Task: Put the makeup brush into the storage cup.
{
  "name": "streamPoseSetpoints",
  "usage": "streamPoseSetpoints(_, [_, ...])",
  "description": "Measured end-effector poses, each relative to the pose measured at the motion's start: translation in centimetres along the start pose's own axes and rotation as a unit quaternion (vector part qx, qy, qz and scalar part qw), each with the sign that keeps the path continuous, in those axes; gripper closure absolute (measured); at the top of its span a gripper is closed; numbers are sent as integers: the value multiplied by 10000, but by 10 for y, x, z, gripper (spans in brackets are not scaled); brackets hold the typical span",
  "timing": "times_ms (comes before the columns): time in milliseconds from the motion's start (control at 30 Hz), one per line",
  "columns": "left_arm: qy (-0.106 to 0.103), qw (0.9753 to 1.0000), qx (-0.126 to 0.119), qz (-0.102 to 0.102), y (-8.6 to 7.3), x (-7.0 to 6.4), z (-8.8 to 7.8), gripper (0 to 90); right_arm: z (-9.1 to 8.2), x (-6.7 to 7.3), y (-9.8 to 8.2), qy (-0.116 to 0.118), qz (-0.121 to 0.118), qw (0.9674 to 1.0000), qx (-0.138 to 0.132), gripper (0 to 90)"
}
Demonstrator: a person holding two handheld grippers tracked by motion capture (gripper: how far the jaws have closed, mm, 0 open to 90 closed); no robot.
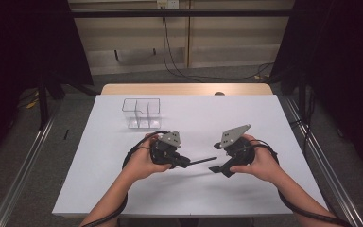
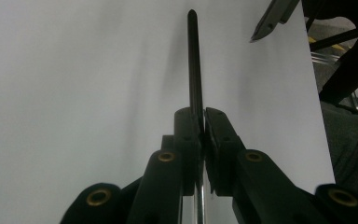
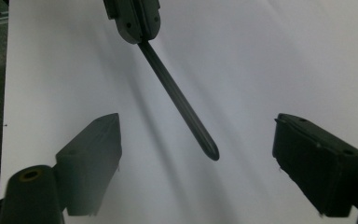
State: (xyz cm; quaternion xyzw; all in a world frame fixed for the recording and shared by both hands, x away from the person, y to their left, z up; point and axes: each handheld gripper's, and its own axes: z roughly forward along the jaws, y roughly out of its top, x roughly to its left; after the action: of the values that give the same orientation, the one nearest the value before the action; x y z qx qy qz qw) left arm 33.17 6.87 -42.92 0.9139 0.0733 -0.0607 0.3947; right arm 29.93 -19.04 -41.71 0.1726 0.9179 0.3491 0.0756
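Your left claw [image 1: 185, 161] is clamped tight on a slim black pen [image 1: 203, 161], held above the white worktop [image 1: 246, 113] with its tip toward your right claw [image 1: 216, 168], whose jaws gape wide and empty. This looks like a handover: line the right jaws around the free tip, close squarely, then release left.

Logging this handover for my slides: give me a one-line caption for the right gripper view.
Open right gripper faces a dark pen held out by the left gripper above the white table.
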Motion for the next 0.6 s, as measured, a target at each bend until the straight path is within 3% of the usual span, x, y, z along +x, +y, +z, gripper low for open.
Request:
streamPoseSetpoints(400, [-35, 10000, -34, 45, 2, -1, 0, 842, 0, 1, 9, 82, -349, 9990, 283, 307])
streamPoseSetpoints(600, [-57, 9999, -42, 81, 3, -1, 2, 841, 1, 0, 13, 173, -357, 9986, 341, 404])
